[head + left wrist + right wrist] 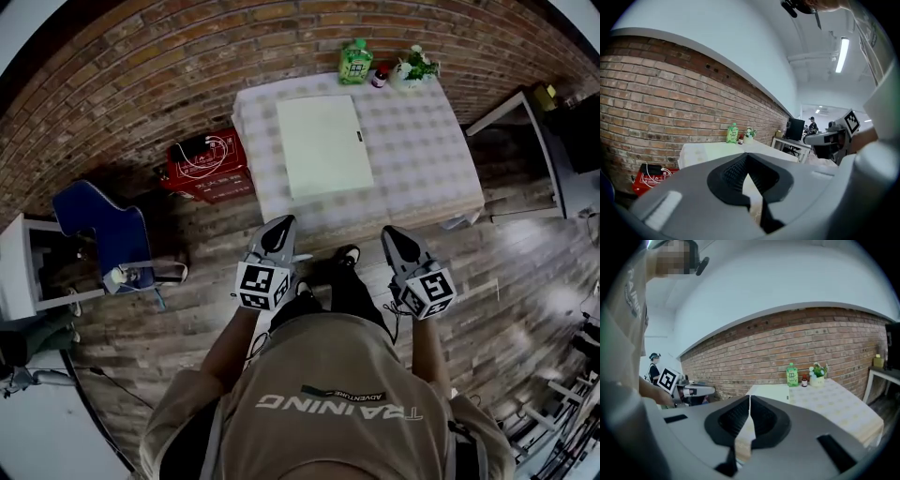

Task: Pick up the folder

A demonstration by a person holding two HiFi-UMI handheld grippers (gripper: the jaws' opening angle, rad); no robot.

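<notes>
My L gripper point(278, 227) & R gripper point(395, 234) are both shut, empty; folder point(323, 145) lies nr table's point(422, 150) left edge.

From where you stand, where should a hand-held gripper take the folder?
Probably the near short edge of the folder, coming in low from the person's side of the table: it lies flat, and that edge is closest.

I'm looking into what reads as an office or lab workroom: a bare brick wall point(141, 56), plank floor point(525, 272), ceiling strip light point(842, 55), a white side desk point(790, 143) carrying a dark monitor point(794, 129), another person point(813, 124) further back among workstations, a blue chair point(98, 225), and a cloth-covered desk point(422, 159) against the bricks.
</notes>
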